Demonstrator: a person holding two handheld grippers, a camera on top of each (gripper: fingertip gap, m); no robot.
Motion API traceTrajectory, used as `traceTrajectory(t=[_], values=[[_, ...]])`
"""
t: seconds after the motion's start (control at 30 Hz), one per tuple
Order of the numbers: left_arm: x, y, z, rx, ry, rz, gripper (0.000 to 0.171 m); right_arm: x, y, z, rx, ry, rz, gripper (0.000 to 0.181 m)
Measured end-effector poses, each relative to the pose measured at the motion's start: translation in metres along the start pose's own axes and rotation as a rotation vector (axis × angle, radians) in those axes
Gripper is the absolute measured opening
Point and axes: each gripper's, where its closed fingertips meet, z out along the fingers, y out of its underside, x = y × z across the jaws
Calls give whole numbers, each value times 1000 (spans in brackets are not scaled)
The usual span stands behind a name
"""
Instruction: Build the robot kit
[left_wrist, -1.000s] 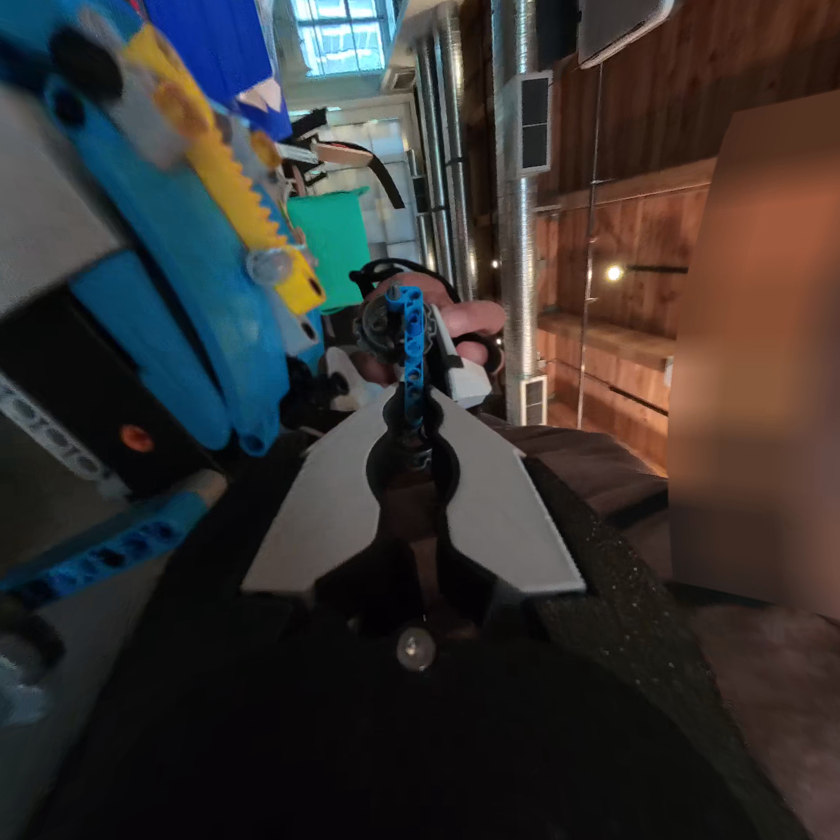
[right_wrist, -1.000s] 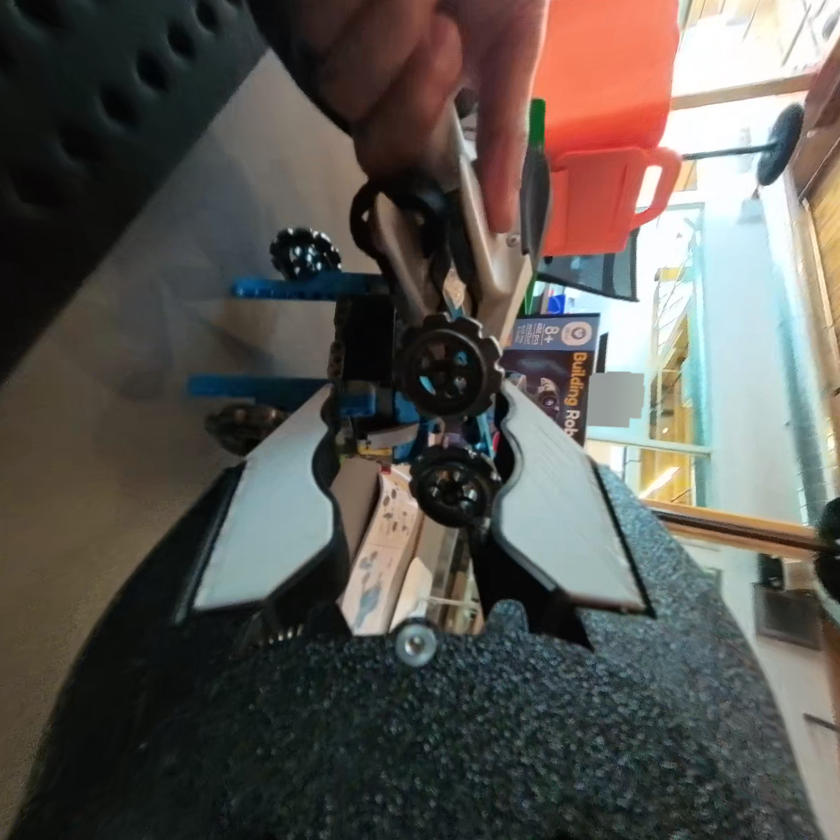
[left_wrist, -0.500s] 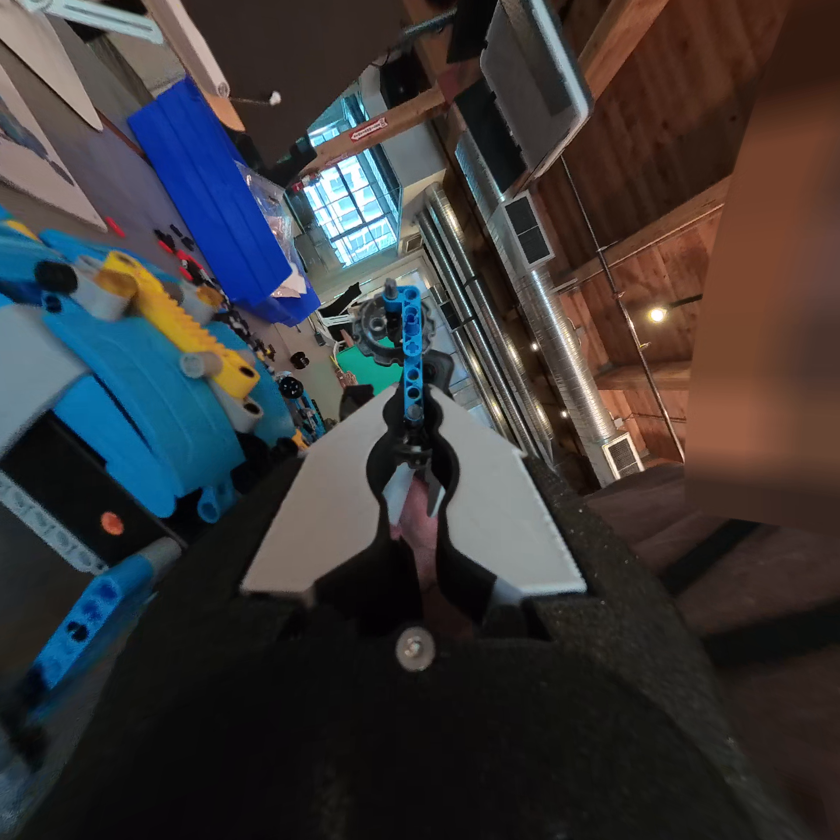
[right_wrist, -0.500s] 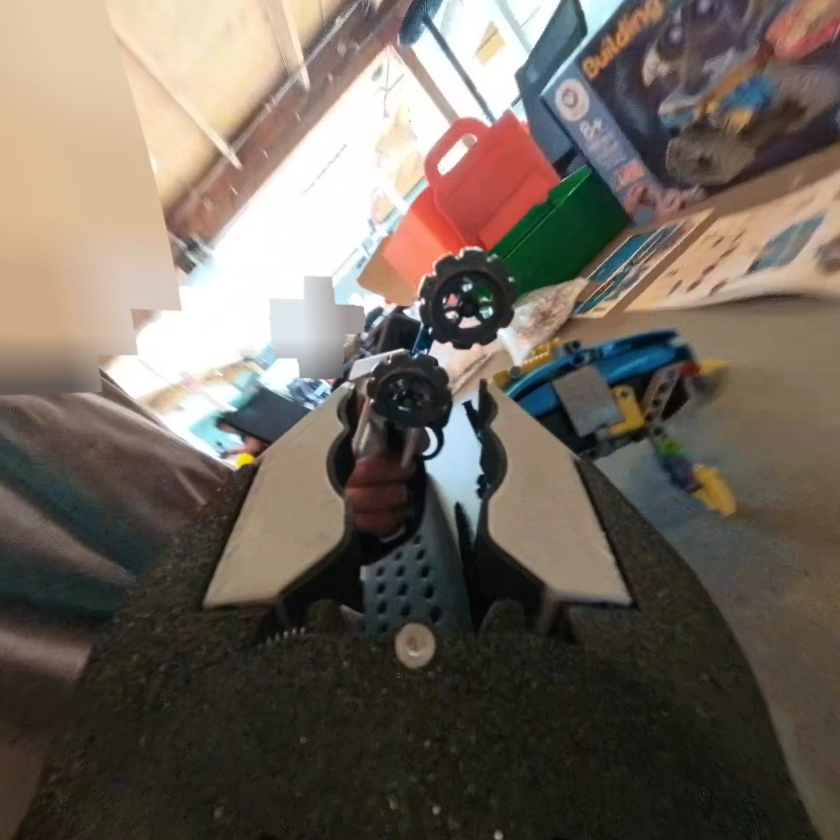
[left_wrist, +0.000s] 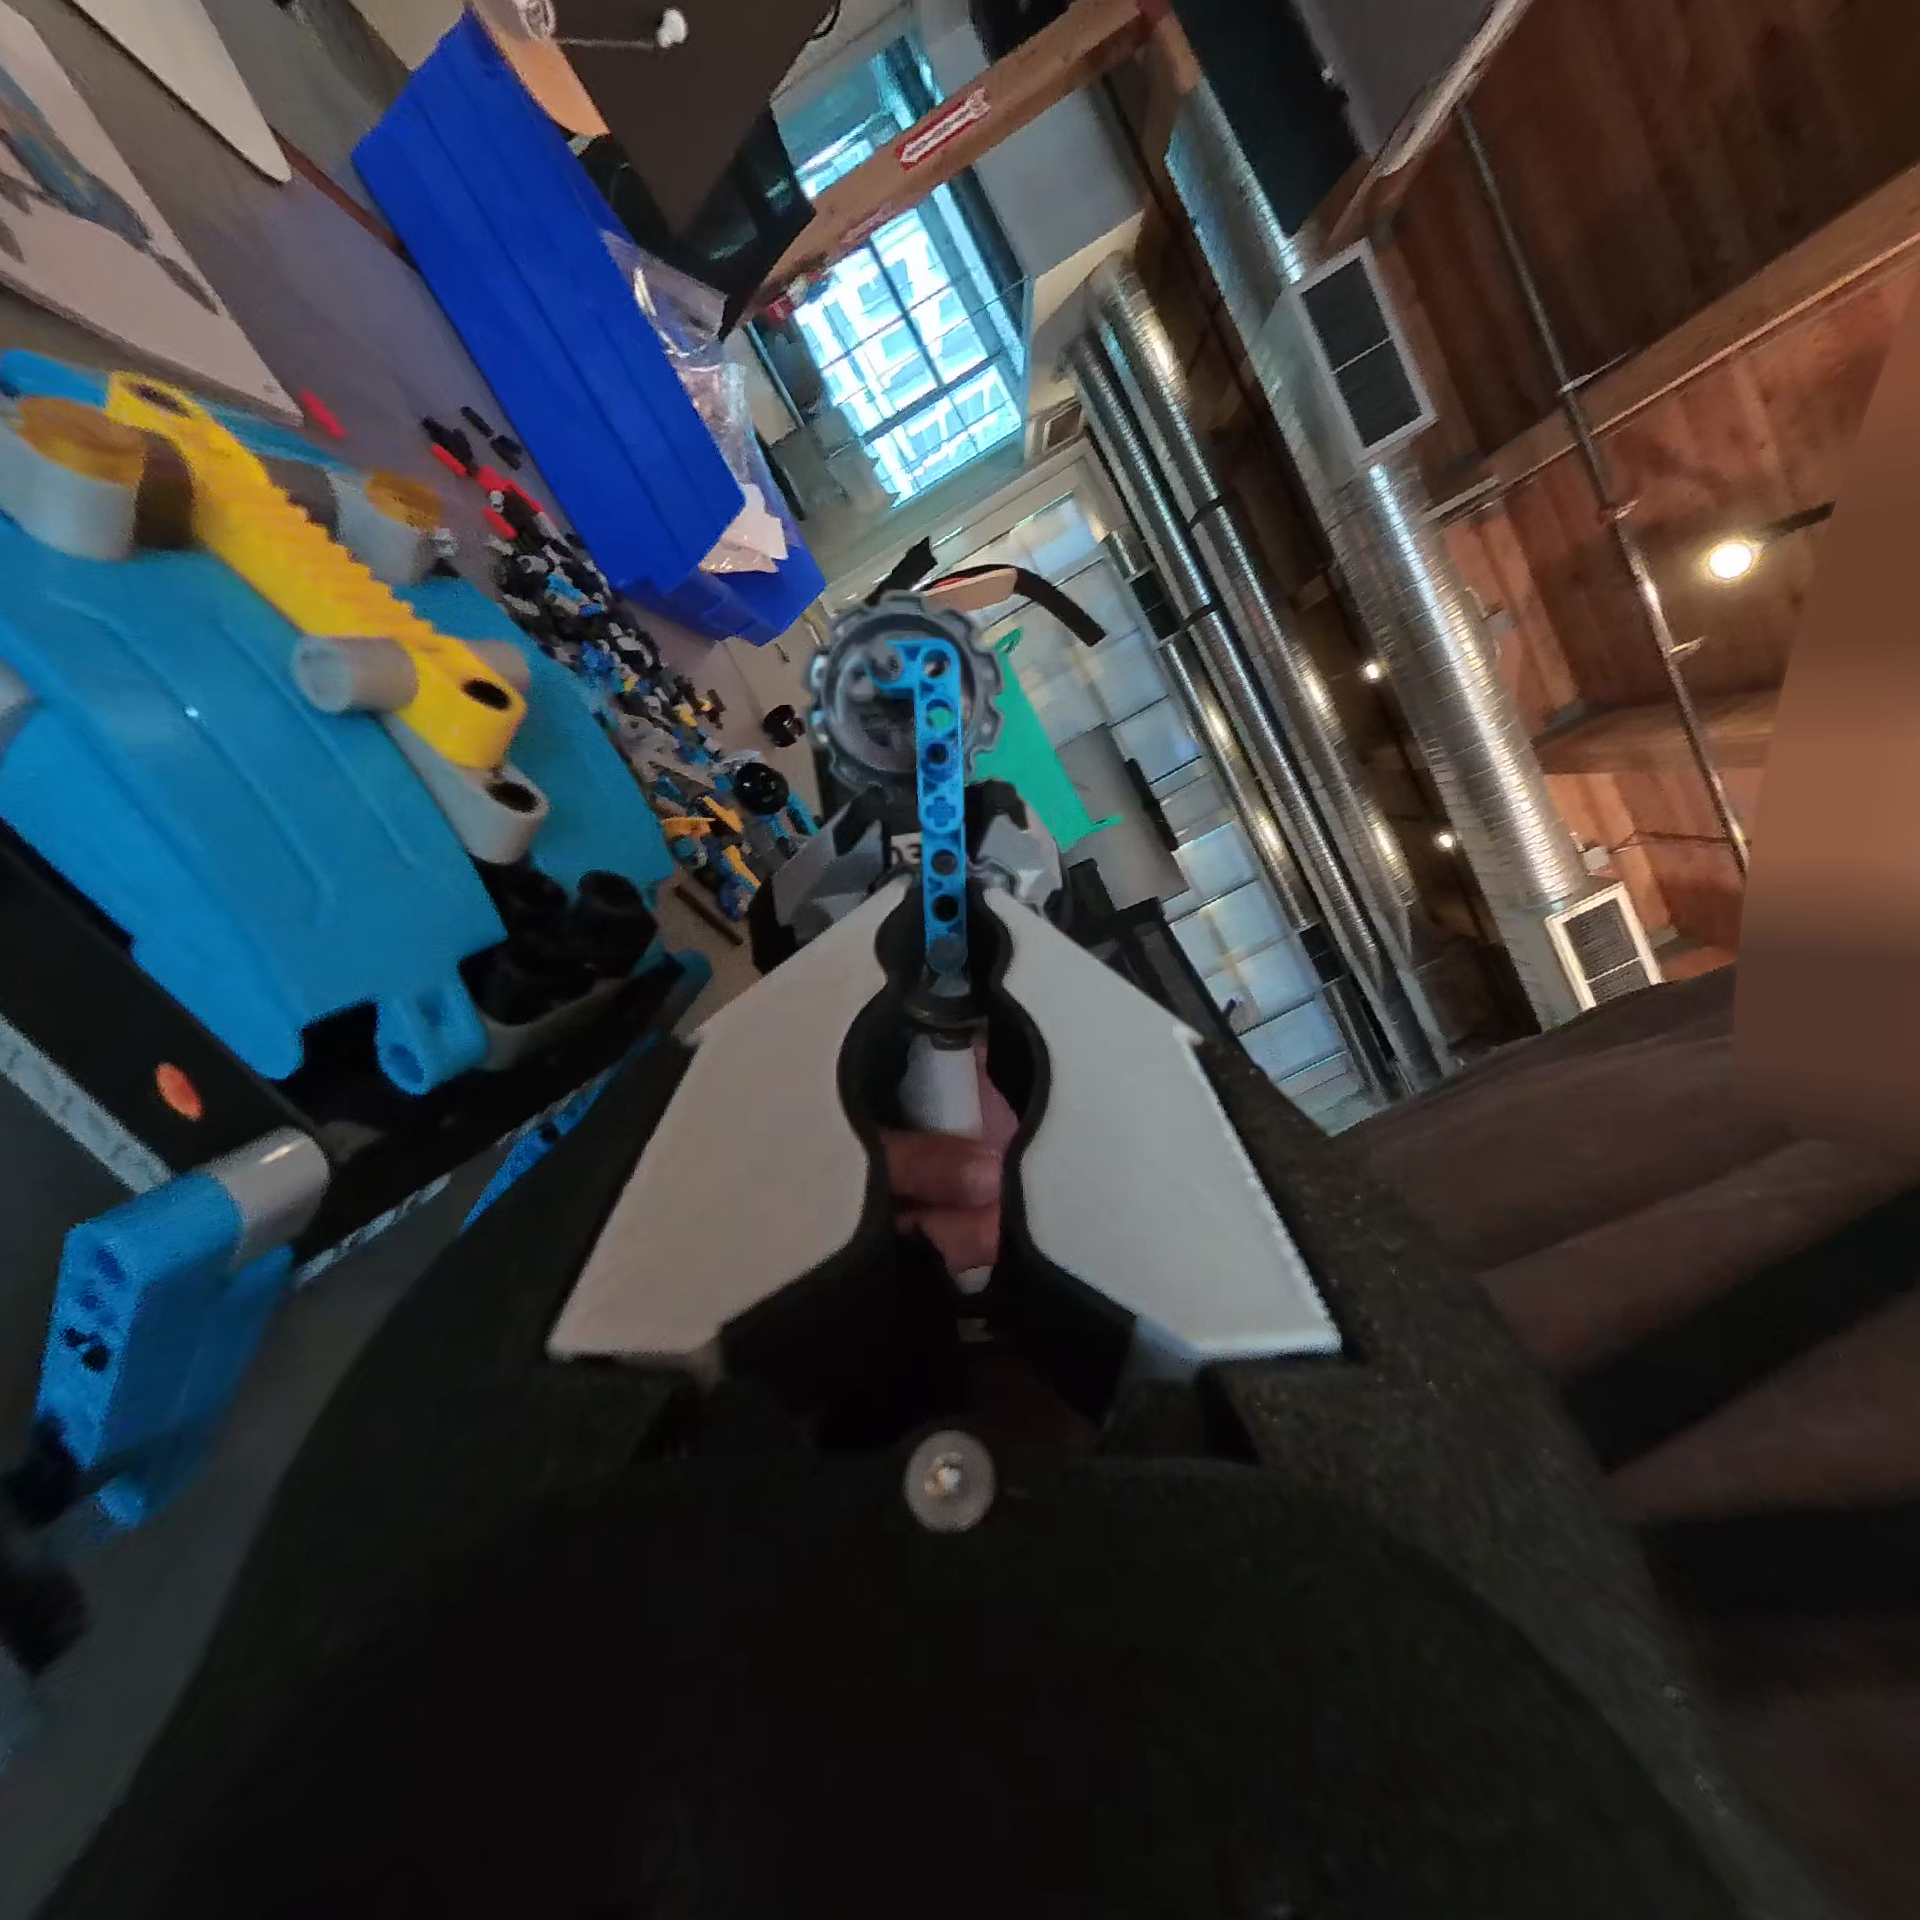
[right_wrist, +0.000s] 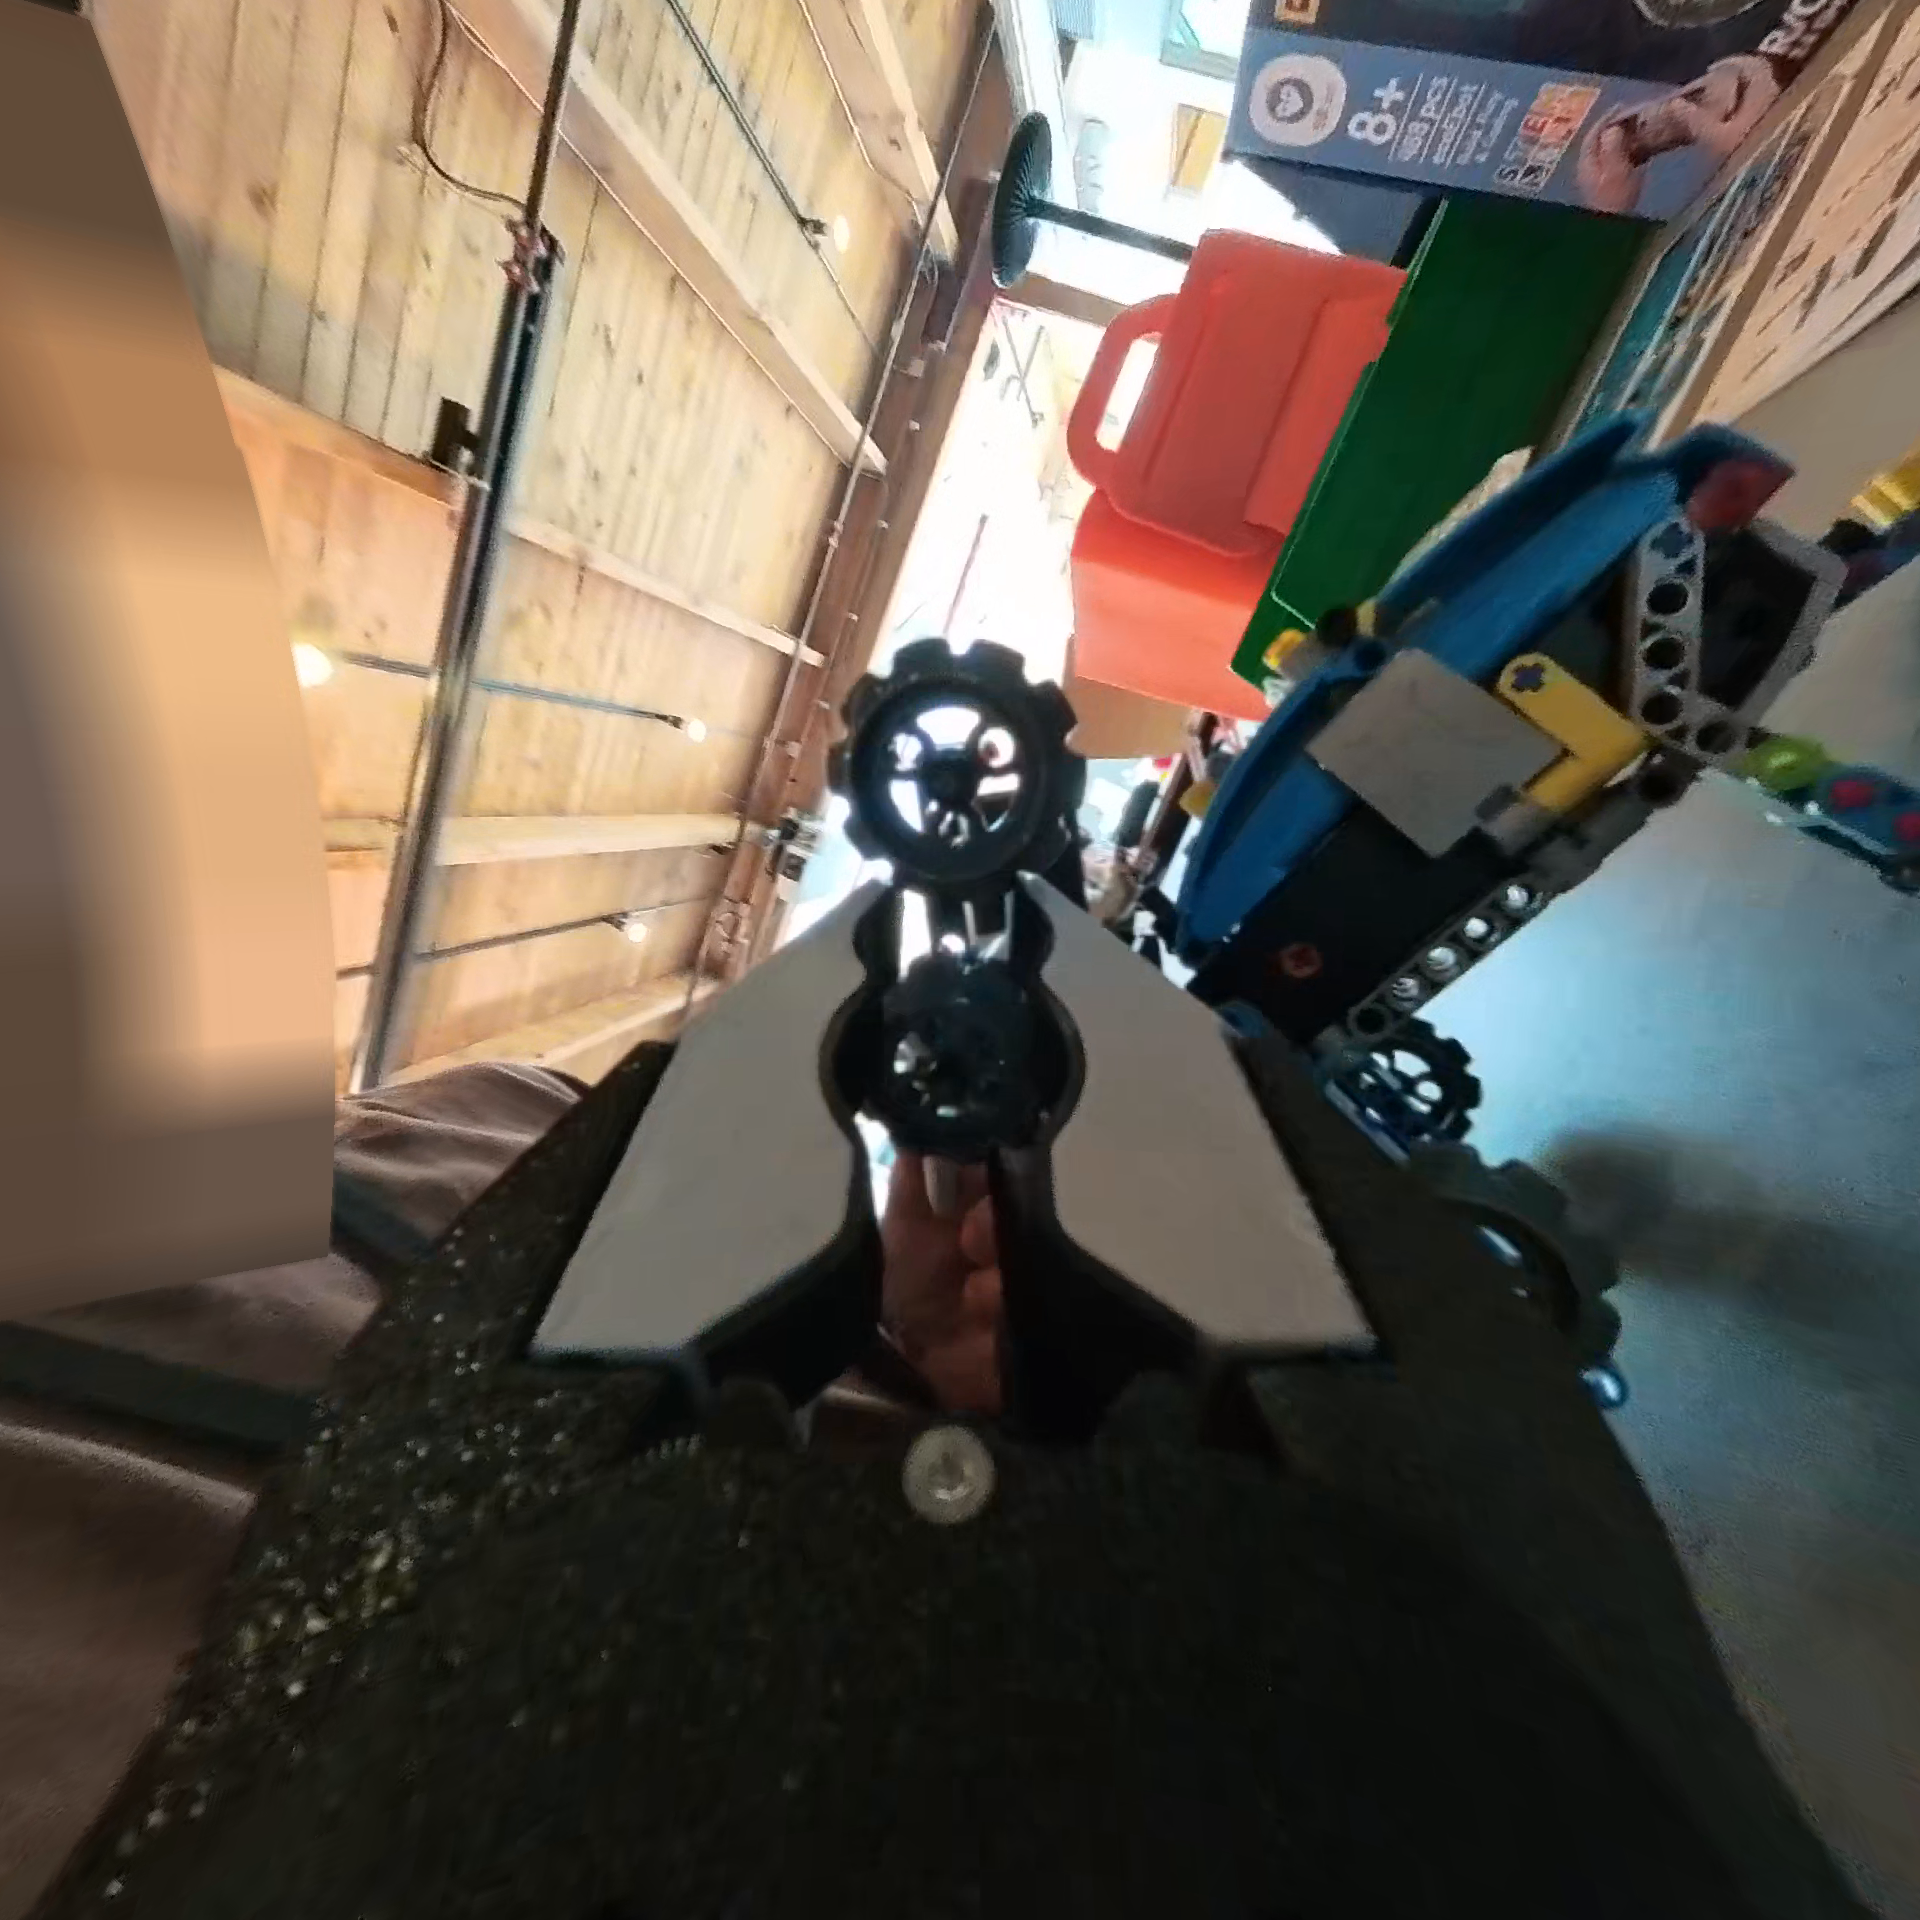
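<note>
My left gripper (left_wrist: 940, 920) is shut on the lower end of a thin blue holed beam (left_wrist: 932, 769), held up in the air. A black toothed wheel (left_wrist: 857, 717) sits at the beam's far end. The other gripper shows just behind it (left_wrist: 831, 873). My right gripper (right_wrist: 956, 909) is shut on the same small piece. One black wheel (right_wrist: 956, 1065) sits in the round cut-out between its fingers, and a second wheel (right_wrist: 956, 769) stands past the tips. A hand (right_wrist: 961, 1278) shows in the gap behind. The blue, yellow and black brick vehicle (left_wrist: 229, 790) stands on the table beside both grippers (right_wrist: 1455, 790).
A blue bin (left_wrist: 540, 301) and several loose small parts (left_wrist: 634, 655) lie on the grey table (right_wrist: 1714, 1091). An orange case (right_wrist: 1195, 457), a green bin (right_wrist: 1455, 364), a printed box (right_wrist: 1507, 94) and paper sheets stand beyond the vehicle. Wooden walls and metal ducts are behind. My two grippers' fingertips are within a few centimetres of each other.
My right gripper has closed on the wheel piece; it stood open around it before. Both views have swung and tilted. The left gripper has kept its hold on the blue beam.
</note>
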Motion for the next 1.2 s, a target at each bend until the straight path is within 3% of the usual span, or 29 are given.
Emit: traceTrajectory(t=[0.2,0.3,0.43,0.53,0.6,0.67,0.77,0.87,1.1,1.2], values=[[-1,5,0,-36,-18,-33,8,3,6,-3,-76,68,-87,12],[-2,9,-11,-86,-58,1,27,8,5,-9,-91,151,-154,7],[-15,-5,-57,-115,-237,327,34,29,6,-24,-156,306,-99,7],[-51,-30,-96,-174,-465,626,61,36,12,-29,-223,358,53,7],[-65,-29,-100,-249,-477,687,73,35,14,-31,-242,401,106,7],[-77,-15,-92,-358,-443,634,73,35,15,-29,-255,445,124,7],[-88,-2,-79,-466,-418,618,59,40,14,-23,-268,520,65,7],[-89,4,-68,-502,-380,612,47,42,21,-17,-317,568,14,9],[-90,8,-60,-510,-369,590,40,42,23,-18,-302,647,1,10],[-90,8,-58,-507,-382,590,39,42,23,-20,-373,735,-126,9]])
